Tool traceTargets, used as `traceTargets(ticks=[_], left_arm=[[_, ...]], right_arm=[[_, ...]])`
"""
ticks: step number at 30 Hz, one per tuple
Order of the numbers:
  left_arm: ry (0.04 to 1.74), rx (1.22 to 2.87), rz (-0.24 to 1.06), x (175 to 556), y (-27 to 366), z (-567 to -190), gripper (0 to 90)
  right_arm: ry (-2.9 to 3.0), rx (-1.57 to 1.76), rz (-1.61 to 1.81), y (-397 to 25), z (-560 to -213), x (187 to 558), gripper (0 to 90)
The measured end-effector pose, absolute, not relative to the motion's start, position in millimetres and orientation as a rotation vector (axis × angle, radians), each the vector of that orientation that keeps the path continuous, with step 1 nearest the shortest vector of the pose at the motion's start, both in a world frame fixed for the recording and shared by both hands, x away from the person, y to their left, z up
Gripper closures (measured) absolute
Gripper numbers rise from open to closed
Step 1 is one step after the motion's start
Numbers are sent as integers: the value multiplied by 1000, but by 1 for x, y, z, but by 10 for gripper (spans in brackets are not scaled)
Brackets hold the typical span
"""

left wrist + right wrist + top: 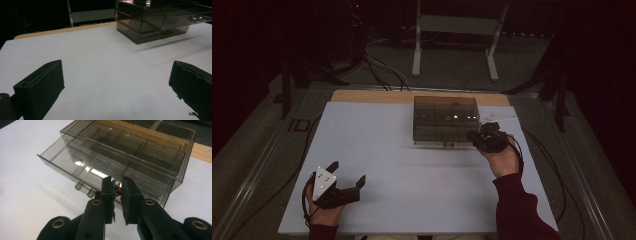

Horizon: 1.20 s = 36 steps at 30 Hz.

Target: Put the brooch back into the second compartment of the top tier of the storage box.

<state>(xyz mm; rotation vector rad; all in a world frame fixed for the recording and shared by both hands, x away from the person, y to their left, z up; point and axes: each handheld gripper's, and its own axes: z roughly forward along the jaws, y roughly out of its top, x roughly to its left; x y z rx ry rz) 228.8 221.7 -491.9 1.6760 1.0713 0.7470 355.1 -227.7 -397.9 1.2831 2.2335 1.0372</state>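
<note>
While the left hand-held gripper point(348, 176) is idling spread, the right hand-held gripper point(117, 187) is pinching a small brown object point(118, 190) over the open drawer point(82, 167), risking a drop outside through early release.

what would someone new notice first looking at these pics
First, the smoky transparent plastic drawer box at the far middle of the white table, its top drawer pulled out and split into compartments. Next, the right claw poised over that open drawer, jaws nearly closed on a small amber-brown object, too small to identify. The left claw rests wide open at the table's near left corner, away from the box.
</note>
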Motion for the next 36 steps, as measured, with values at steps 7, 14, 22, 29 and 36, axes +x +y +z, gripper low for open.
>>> traceTargets(ticks=[7,14,22,29,36], left_arm=[[1071,1676,747,229,222,-492,8],[1069,1679,746,229,222,-492,8],[1069,1679,744,229,221,-492,8],[1067,1682,744,229,221,-492,8],[1064,1684,742,229,220,-492,7]], right_arm=[[2242,1284,1052,-224,-397,359,814],[2245,1285,1063,-220,-398,363,814],[2241,1290,1076,-217,-399,368,814],[2245,1289,1077,-214,-399,371,814],[2252,1280,1078,-208,-399,376,814]])
